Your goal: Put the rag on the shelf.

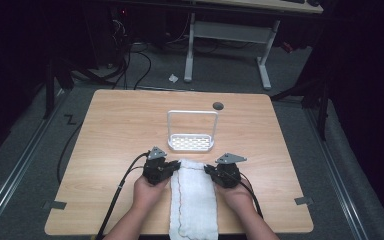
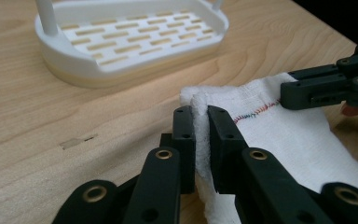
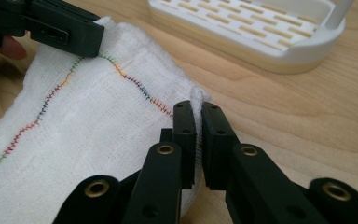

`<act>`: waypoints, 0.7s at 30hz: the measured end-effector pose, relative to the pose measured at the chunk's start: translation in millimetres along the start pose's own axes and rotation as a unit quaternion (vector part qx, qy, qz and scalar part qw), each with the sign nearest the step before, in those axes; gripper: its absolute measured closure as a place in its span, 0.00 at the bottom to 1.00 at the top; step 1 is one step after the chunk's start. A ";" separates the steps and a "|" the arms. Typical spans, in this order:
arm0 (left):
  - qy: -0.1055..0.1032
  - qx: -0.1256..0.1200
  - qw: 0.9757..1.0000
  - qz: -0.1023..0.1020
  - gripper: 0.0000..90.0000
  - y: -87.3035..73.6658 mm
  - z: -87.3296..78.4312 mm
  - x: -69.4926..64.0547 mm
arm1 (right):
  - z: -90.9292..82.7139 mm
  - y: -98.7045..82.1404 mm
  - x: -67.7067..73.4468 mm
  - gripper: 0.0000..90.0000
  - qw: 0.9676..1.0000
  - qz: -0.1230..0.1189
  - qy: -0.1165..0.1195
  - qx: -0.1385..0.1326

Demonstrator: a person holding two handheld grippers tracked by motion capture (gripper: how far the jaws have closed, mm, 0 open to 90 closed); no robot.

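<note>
The cloth [image 3: 88,121] is white woven fabric, loose and slightly fuzzy, matt, with a line of rainbow-coloured stitching along its hem. The table [image 1: 120,125] has a pale wood-grain top, smooth with a soft sheen. The rack [image 2: 135,37] is white plastic, smooth and faintly glossy, its slotted base cleanly moulded. The left gripper [image 2: 201,116] and the right gripper [image 3: 198,114] are black matt plastic, their links set with brass-coloured metal rivets that shine a little. Each carries a grey plate [image 1: 156,153] with a dull finish.

Dim room, evenly lit tabletop, soft shadows, sharp close-ups.
</note>
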State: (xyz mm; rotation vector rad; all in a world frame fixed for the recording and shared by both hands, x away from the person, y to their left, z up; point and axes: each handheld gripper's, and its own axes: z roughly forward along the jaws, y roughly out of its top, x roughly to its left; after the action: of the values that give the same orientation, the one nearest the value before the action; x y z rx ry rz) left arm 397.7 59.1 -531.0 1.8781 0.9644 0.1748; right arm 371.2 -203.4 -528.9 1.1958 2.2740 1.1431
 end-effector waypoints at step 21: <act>-0.010 -0.097 0.994 0.045 0.92 33.5 -51.9 -33.3 | -52.5 34.2 29.5 0.95 0.994 -0.047 -0.020 -0.095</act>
State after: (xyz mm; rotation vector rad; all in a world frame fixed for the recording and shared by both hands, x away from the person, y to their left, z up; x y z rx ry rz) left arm 367.4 65.7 -468.0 1.7414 0.8189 0.2937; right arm 340.7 -194.9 -467.3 1.0198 2.1129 1.2567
